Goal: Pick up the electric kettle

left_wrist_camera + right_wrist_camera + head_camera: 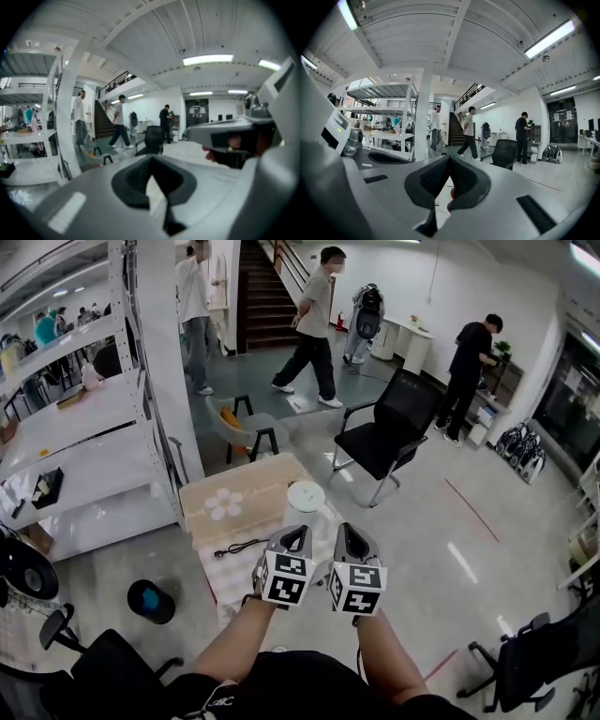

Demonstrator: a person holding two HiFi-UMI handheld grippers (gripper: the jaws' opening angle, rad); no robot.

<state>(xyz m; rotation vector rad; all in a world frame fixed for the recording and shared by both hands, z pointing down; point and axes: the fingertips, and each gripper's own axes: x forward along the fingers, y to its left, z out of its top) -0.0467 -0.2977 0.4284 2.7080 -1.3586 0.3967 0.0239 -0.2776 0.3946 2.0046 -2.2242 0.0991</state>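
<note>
The electric kettle shows as a white round top on a low table covered with a pale floral cloth. Its black cord and plug lie on the cloth to the left. In the head view my left gripper and right gripper are held side by side just short of the kettle, not touching it. In the left gripper view the left gripper has its jaws together with nothing between them. The right gripper is likewise shut and empty. The kettle's body is hidden behind the grippers.
A black office chair stands right of the table and a grey stool behind it. White shelving runs along the left. Several people move about at the back. A blue round thing lies on the floor at left.
</note>
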